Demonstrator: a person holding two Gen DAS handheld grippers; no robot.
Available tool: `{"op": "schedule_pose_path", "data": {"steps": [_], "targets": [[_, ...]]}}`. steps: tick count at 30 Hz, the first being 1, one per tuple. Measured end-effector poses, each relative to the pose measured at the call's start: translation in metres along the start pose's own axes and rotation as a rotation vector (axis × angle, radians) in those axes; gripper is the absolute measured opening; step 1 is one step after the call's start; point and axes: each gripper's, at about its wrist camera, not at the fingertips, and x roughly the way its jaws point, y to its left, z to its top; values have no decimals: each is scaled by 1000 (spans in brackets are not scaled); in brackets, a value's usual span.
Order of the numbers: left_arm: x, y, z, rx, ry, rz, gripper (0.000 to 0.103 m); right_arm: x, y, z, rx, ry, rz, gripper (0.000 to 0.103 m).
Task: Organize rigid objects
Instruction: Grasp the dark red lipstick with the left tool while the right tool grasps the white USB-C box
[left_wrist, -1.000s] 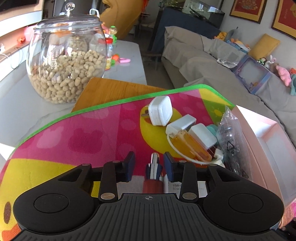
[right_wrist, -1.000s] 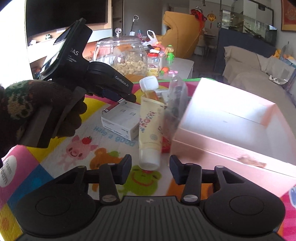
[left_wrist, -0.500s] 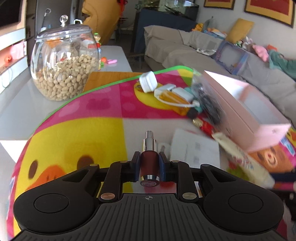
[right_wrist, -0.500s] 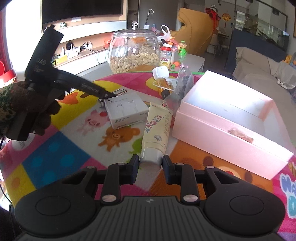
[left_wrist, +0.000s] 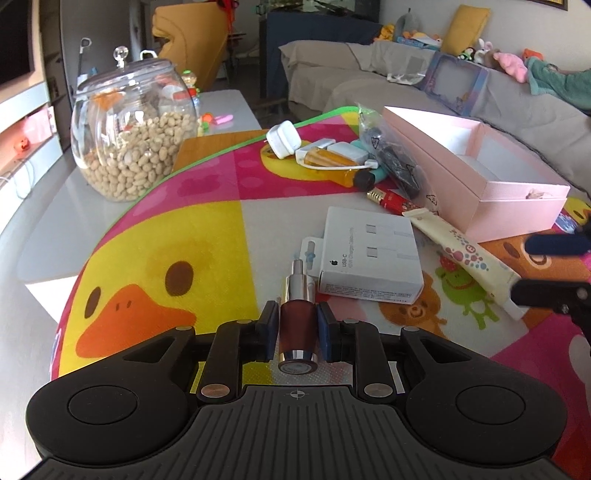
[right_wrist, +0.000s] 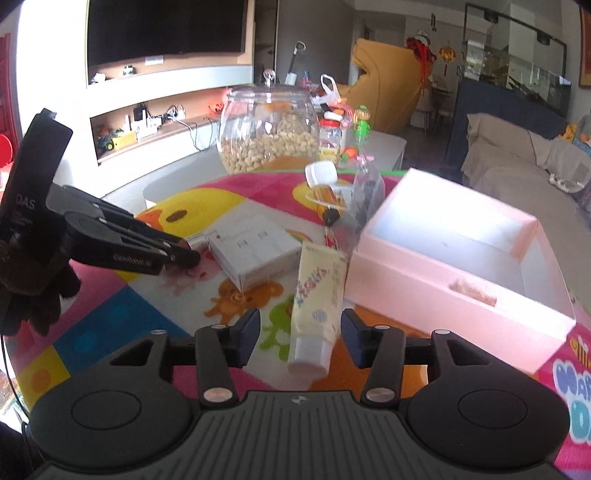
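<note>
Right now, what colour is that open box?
Pale pink outside, white inside: the box shows best in the right wrist view.

right gripper (left_wrist: 554, 267): cut by right edge in left wrist view, only the two finger ends show, upper one blurred
cream tube (left_wrist: 469, 258): cap end behind lower right-gripper finger in left wrist view
red bottle (right_wrist: 197, 242): mostly behind left gripper (right_wrist: 184, 254) in right wrist view, only silver tip shows
white box (left_wrist: 369, 254): small print on front face too small to read
clear bag (left_wrist: 391, 162): dark contents unclear
pink box (left_wrist: 517, 192): scrap inside near corner, cannot tell what
gloved hand (right_wrist: 33, 291): cut by left edge
</note>
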Motion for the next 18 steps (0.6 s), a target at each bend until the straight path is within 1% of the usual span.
{"op": "schedule_pose_path", "data": {"steps": [1,2,3,5,8,12,15,17,18], "targets": [[-1,1,-1,8,0,-5,25,4,3,7,-35,-17,12,50],[-2,2,-2,9,0,-10,25,9,6,14,-70,-33,28,57],[-3,3,-3,2,3,-17,25,15,9,23,-103,-44,50,66],[-6,6,-5,-15,11,-23,24,33,11,39,-148,-36,103,72],[-12,10,-9,-22,10,-28,24,67,13,61,-185,39,162,73],[-18,17,-19,-51,-17,-46,24,101,14,79,-210,106,197,72],[-20,22,-22,-70,-33,-65,24,122,16,79,-197,181,247,73],[-22,24,-23,-75,-38,-74,24,127,21,75,-208,193,236,78],[-23,24,-24,-69,-42,-75,24,127,23,73,-212,203,236,78]]}}
